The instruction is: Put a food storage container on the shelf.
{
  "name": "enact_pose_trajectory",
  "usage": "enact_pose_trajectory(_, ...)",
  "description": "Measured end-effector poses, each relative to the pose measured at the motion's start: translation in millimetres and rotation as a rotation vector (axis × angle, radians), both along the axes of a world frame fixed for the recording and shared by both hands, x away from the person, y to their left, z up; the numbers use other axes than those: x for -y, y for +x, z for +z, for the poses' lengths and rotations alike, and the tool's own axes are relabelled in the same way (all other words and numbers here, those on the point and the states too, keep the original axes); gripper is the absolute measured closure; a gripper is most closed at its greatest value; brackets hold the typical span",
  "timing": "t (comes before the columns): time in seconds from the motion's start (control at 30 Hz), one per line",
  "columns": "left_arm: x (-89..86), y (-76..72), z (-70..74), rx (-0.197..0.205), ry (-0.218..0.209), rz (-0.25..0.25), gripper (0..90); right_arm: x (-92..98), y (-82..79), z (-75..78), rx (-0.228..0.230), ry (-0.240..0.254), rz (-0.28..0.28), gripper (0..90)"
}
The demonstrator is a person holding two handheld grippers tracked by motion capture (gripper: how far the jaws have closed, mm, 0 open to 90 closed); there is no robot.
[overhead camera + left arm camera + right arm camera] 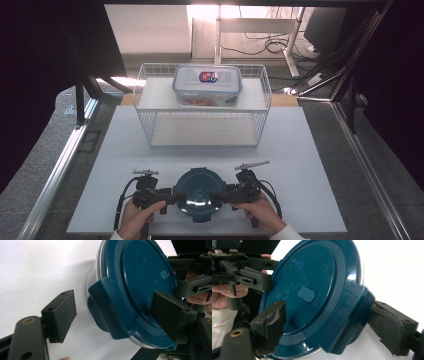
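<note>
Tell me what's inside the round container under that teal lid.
Cannot tell. The teal lid covers the round container; just a clear wall sliver shows, contents hidden. Both grippers, left and right, flank it.

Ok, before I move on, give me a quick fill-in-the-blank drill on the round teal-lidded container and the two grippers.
The round teal-lidded container sits on the white table between the left gripper and the ____ gripper.
The clear rectangular lidded box rests on the ____ shelf of the white wire rack.
The left gripper's jaws stand ____ around a lid latch.

Missing words: right; top; open
</note>
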State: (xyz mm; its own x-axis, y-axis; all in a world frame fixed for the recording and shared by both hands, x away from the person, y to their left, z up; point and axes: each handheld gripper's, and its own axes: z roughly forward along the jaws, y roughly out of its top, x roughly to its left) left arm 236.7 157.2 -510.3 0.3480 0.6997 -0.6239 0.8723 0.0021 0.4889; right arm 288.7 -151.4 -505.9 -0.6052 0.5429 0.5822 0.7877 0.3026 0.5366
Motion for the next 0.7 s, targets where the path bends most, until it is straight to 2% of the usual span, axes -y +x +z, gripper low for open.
enact_pose_trajectory(0.07, -0.1, 0.1, -1.7, -0.013, -0.022, -0.002, 21.1, -0.8, -1.5, -1.6, -0.019, 0.007, 0.001, 17.8)
enact_pose_trajectory(0.13, 1.3, -0.2, -4.2, -0.025, -0.049, -0.006, 21.2, -0.7, -2.2, -2.0, -0.019, 0.008, -0.004, 18.5)
enact_pose_trajectory(0.2, 6.1, -1.5, -6.5, -0.035, -0.077, -0.021, 23.8, 1.5, -1.5, -3.1, -0.045, 0.028, -0.023, 21.5)
enact_pose_trajectory(0.43, 2.0, -2.3, -5.0, -0.044, -0.096, -0.02, 28.8, 8.3, 2.1, -7.9, -0.122, 0.101, -0.081, 30.4)
enact_pose_trajectory(0.6, 1.2, -5.1, -1.1, -0.03, -0.104, -0.012, 33.7, 12.5, 1.6, -6.8, -0.13, 0.122, -0.087, 34.2)
enact_pose_trajectory(0.7, 0.3, -7.6, 3.0, -0.02, -0.116, -0.004, 39.0, 14.8, -0.9, -4.2, -0.117, 0.134, -0.097, 36.7)
